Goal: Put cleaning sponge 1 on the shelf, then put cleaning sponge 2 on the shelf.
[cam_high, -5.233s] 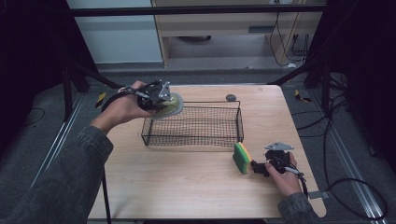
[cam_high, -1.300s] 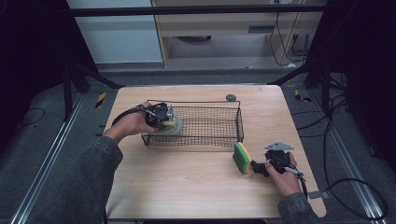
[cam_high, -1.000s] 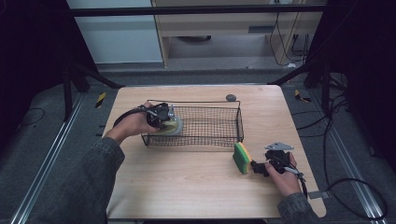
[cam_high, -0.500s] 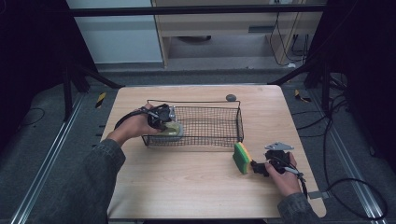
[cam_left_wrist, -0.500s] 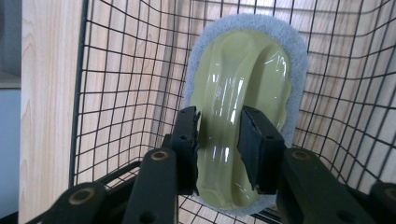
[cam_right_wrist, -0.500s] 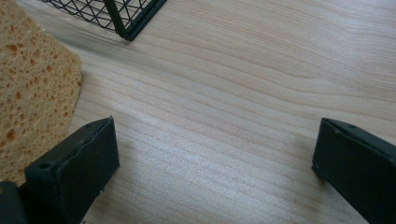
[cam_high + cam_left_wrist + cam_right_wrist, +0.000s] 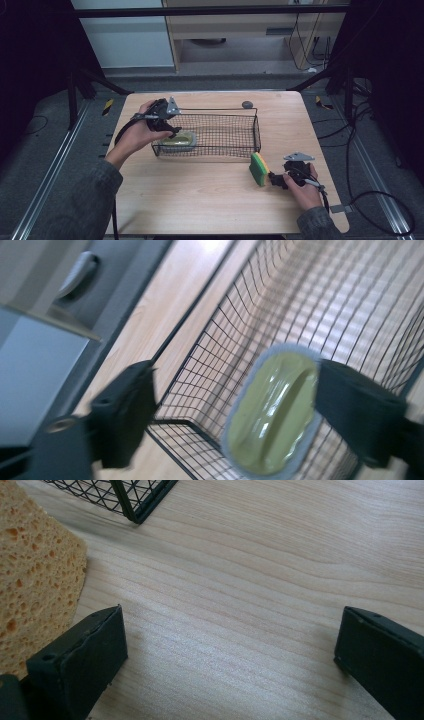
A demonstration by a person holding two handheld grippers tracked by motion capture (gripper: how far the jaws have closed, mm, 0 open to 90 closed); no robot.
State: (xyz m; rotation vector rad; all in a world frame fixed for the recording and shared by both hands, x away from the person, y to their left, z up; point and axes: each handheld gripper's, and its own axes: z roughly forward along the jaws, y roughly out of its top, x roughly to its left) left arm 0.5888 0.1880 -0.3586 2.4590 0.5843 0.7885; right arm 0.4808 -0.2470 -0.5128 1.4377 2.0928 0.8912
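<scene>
Here the left gripper (image 7: 167,120) is held at the left end of the basket (image 7: 235,112), over its rim, so that the dish (image 7: 177,141) can be set down inside. In the left gripper view the jaws are seen spread wide, one outside the mesh wall and the other at the dish's edge; whether that jaw touches the dish cannot be told, since the picture is blurred. The dish (image 7: 272,415), green with a pale rim, appears to lie on the basket floor at the left end, which suggests it has been let go.

The right gripper (image 7: 280,177) is rested low on the table (image 7: 200,200), well apart from the basket's left end, its jaws spread with nothing but bare wood between them. The sponge (image 7: 259,169) stands on edge just beside one jaw, probably kept at hand for a later grasp.
</scene>
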